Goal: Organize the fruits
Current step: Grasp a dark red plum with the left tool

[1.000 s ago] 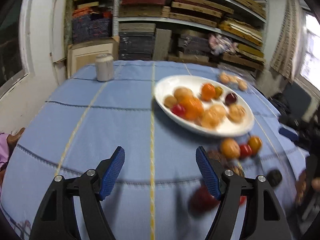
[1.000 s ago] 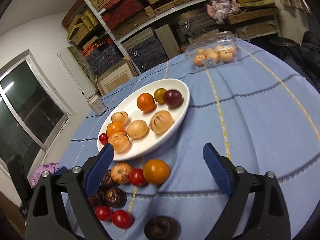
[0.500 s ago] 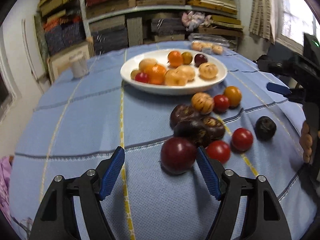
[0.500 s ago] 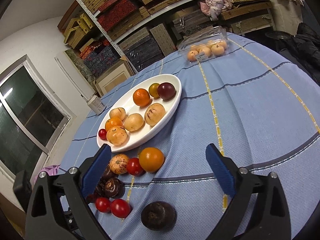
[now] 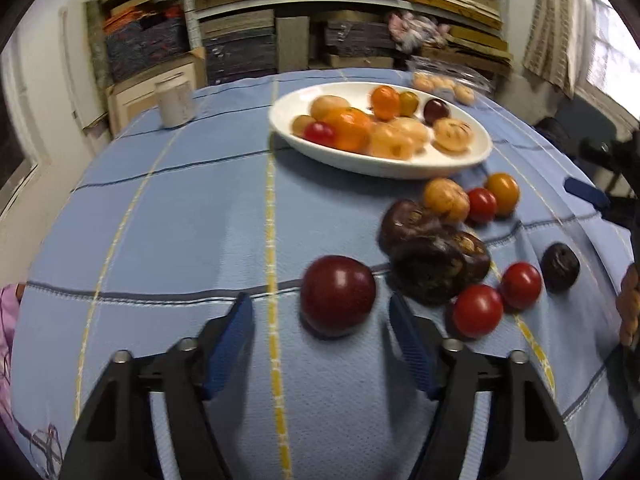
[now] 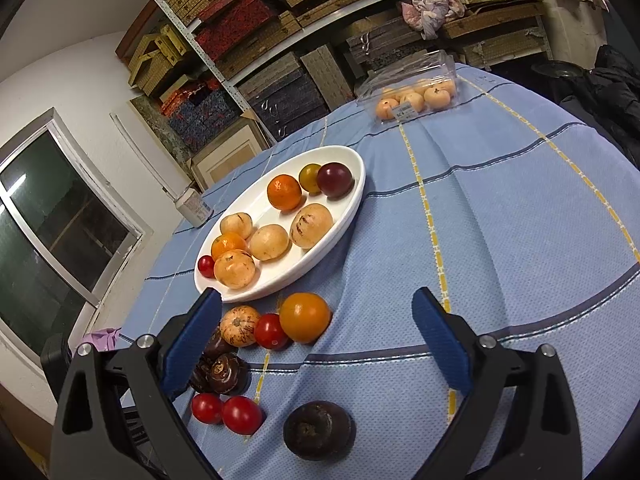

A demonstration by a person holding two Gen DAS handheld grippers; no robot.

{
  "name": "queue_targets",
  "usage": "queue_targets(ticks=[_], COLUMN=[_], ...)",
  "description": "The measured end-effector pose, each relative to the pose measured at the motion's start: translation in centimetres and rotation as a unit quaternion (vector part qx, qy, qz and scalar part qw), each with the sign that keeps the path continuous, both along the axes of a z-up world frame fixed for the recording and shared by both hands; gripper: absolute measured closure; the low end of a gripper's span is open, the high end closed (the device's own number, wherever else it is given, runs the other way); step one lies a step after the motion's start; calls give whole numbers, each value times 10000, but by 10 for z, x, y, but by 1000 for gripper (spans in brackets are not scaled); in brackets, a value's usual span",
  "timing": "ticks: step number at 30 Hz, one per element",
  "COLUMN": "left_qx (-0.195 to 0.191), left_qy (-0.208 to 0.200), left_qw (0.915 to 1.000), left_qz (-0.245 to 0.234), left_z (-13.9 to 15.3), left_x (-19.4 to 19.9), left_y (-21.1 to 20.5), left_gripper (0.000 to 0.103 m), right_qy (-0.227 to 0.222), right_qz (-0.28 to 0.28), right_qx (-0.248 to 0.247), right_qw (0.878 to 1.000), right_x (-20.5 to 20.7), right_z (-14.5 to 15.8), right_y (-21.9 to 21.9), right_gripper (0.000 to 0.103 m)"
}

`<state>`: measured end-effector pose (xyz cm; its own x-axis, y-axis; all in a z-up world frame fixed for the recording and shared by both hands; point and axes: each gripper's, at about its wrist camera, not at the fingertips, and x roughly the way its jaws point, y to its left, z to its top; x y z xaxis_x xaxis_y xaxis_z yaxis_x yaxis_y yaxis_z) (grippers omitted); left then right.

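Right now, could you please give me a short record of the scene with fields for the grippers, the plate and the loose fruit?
left gripper: open, dark red plum lying just ahead between its fingers, not touched
right gripper: open, holds nothing, above the cloth
white plate: holds nine fruits, among them a tangerine
loose fruit: on the blue tablecloth beside the plate, including an orange tomato and a dark round fruit
clear box: at the far edge, pale orange fruits inside

No readable text anywhere. White sticker on clear fruit box point(image 6: 414, 94) carries dark print, too small to read. Pale jar point(image 6: 195, 209) near table edge shows faint marks on label, illegible.
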<state>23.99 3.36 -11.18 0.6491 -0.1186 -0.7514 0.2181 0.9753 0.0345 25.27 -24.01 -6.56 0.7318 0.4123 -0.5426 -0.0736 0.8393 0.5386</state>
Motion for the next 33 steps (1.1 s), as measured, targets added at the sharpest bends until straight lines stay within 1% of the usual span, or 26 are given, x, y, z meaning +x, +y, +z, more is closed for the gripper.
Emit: queue_targets(ticks=[1, 2, 3, 4, 6, 9, 12, 15, 17, 18, 19, 20, 21, 23, 25, 26, 33], left_qx=[-23, -56, -127, -230, -311, -292, -215, -226, -239, -227, -198, -183, -191, -214, -226, -222, -245], left_qy=[57, 106, 175, 242, 260, 236, 227, 231, 228, 227, 221, 211, 200, 197, 213, 223, 208], left_qw=[10000, 9999, 9997, 9994, 9991, 9993, 9995, 9995, 9994, 9995, 9996, 9996, 9996, 9996, 9995, 9995, 9994], left_qz=[-74, -92, -102, -103, -79, -74, -75, -60, -47, -38, -18, -4, 2, -1, -39, -78, -93], left_z=[-1, -3, -5, -6, -6, -6, -6, -7, -6, -6, -6, -6, -6, -6, -6, -7, -7], left_x=[1, 2, 4, 7, 8, 10, 13, 15, 15, 15, 16, 16, 16, 16, 16, 16, 14], left_y=[-1, -1, 1, 3, 5, 4, 0, 0, 1, 0, 0, 0, 0, 1, 1, 0, -1], left_gripper=[46, 56, 62, 62, 63, 62, 61, 61, 61, 58, 56, 52, 51, 52, 57, 62, 64], right_qy=[3, 8, 12, 11, 18, 38, 14, -139, -345, -411, -498, -539, -561, -525, -496, -491, -432], right_qz=[9, 18, 27, 29, 42, 101, 331, 684, 1042, 1169, 1365, 1498, 1661, 1846, 1963, 2004, 2104], right_qx=[-1, -8, -13, -6, -12, -34, -156, -438, -862, -1015, -1244, -1384, -1559, -1720, -1792, -1823, -1972], right_qw=[10000, 10000, 10000, 10000, 10000, 9999, 9993, 9966, 9902, 9871, 9815, 9775, 9721, 9662, 9628, 9613, 9565], right_x=[0, 0, 1, 0, 0, 1, -2, -12, -26, -30, -36, -39, -43, -45, -47, -49, -52], right_z=[0, -1, -1, -1, -1, -2, -1, 3, 6, 7, 8, 7, 6, 2, 0, -1, -5], right_y=[1, 2, 2, 2, 3, 6, 16, 34, 55, 63, 74, 81, 91, 100, 105, 107, 112], right_gripper=[9, 9, 9, 9, 9, 9, 9, 9, 9, 10, 12, 18, 21, 29, 32, 32, 33])
